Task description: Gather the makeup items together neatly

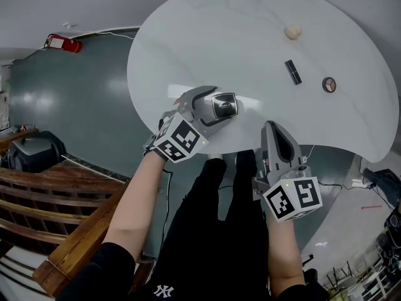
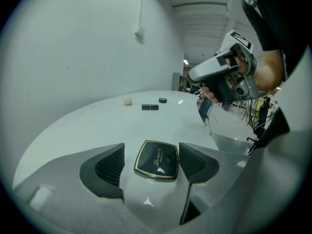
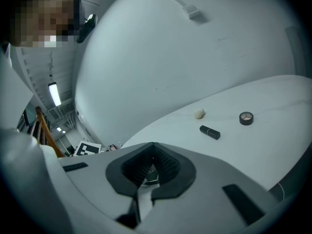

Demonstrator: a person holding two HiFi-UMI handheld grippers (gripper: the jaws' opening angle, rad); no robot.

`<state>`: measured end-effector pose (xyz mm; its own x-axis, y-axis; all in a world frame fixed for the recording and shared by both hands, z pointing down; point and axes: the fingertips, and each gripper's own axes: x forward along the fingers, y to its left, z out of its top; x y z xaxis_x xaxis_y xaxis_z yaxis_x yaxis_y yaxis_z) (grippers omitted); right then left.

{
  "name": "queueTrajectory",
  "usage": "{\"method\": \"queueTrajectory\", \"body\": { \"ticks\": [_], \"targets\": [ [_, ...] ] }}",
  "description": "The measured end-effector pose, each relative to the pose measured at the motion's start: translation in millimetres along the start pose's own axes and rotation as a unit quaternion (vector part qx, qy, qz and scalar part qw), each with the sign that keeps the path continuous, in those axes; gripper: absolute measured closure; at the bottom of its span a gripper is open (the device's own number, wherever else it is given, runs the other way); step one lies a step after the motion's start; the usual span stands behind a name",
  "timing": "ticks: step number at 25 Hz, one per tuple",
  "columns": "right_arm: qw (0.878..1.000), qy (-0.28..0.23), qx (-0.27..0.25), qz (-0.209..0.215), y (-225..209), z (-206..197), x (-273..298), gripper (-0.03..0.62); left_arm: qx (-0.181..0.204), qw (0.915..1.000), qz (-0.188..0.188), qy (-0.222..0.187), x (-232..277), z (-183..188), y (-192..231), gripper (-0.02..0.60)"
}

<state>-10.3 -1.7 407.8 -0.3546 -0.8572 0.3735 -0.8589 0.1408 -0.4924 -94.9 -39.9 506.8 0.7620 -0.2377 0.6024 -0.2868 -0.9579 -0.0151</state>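
Over a white oval counter (image 1: 188,42), a person held a pair of tongs in each hand. The left tongs (image 1: 216,105) (image 2: 151,149) reached in from the counter's near edge, jaws standing apart on either side of a black square compact (image 1: 223,105) (image 2: 157,159) with a gold rim. The compact lay flat on the counter, lid up, with a gap showing at the left pad; the pads were not clamped on it. To the right of the compact and closer to the person, the right tongs (image 1: 270,126) (image 3: 153,149) pointed out over the counter's near edge with their dark ribbed pads closed together and nothing held between them.

The remaining makeup lay well apart from the compact, toward the counter's far right. A small beige sponge (image 1: 292,32) (image 3: 199,113) sat farthest from the compact, up and to its right in the head view. A black lipstick tube (image 1: 292,71) (image 3: 209,131) lay on its side nearer the compact than the sponge, though still well clear of it. A small round pot (image 1: 329,84) (image 3: 246,118) with a pale, divided centre sat farthest right of the compact, just beyond the lipstick tube. None of the three touched another.
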Motion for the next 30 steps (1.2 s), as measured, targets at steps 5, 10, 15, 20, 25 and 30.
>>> {"method": "queueTrajectory", "body": {
  "ticks": [5,10,15,20,25,30],
  "targets": [
    [1.0,-0.01,-0.008,-0.006,4,10,-10,0.582,-0.023,0.9988,0.009,-0.042,-16,31,2,0.244],
    [0.999,-0.02,-0.019,-0.016,2,22,-21,0.582,-0.056,0.9941,-0.001,-0.093,-22,72,-12,0.249],
    [0.999,-0.027,-0.025,-0.021,-17,41,-23,0.582,-0.082,0.9893,0.001,-0.121,-7,112,-21,0.292],
    [0.999,-0.021,-0.028,-0.021,-54,59,-22,0.582,-0.121,0.9845,0.037,-0.121,20,136,-14,0.46],
    [0.999,-0.005,-0.028,-0.02,-94,68,-12,0.582,-0.181,0.9729,0.065,-0.129,51,147,-4,0.568],
    [0.999,0.015,-0.034,-0.014,-125,67,7,0.582,-0.206,0.9662,0.09,-0.126,79,151,1,0.572]
  ]
}}
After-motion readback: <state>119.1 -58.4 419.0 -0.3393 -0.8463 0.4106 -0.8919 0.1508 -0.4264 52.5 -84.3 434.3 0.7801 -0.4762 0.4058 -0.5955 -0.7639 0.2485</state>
